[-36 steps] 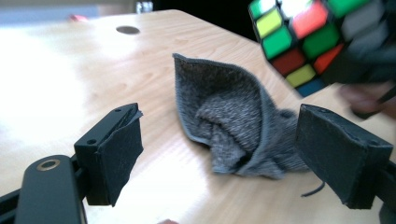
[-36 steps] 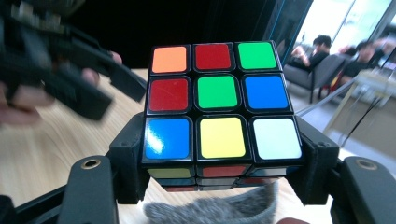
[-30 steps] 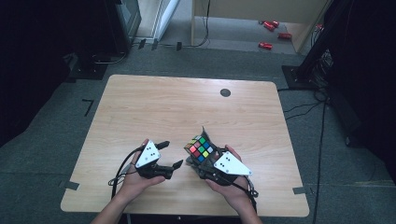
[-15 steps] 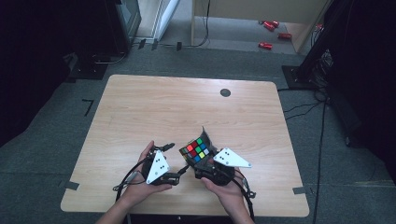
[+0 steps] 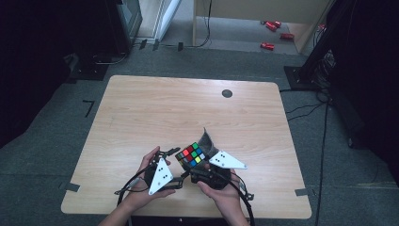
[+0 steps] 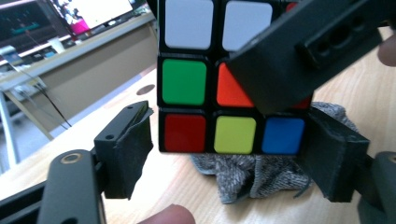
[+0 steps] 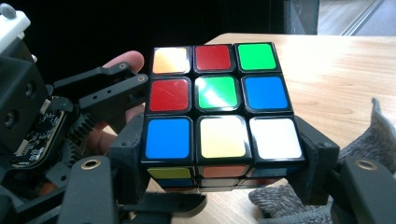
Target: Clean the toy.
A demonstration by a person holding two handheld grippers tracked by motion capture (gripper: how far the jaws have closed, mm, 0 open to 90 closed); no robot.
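Observation:
A Rubik's cube (image 5: pixel 192 154) (image 7: pixel 217 102) is held off the table near the front edge, gripped at its lower layer by my right gripper (image 5: pixel 195 162) (image 7: pixel 222 172), which is shut on it. My left gripper (image 5: pixel 181 165) (image 6: pixel 229 154) has come in from the left and stands open, its jaws straddling the cube's (image 6: pixel 205 84) bottom row with a small gap at the left pad (image 6: pixel 128 154). One right-gripper finger (image 6: pixel 289 60) crosses the cube's face in the left gripper view. A grey cloth (image 5: pixel 205 140) (image 6: pixel 247 175) lies crumpled on the table just behind the cube.
The wooden table (image 5: pixel 188 108) has a round cable hole (image 5: pixel 227 93) at the back right. Dark floor, cables and stands surround the table. The left gripper's body (image 7: pixel 42 116) and a fingertip sit close at the cube's left in the right gripper view.
My left gripper has moved right, up to the cube, and rolled so its plate stands more on edge. The right gripper keeps hold of the cube, shifted slightly left.

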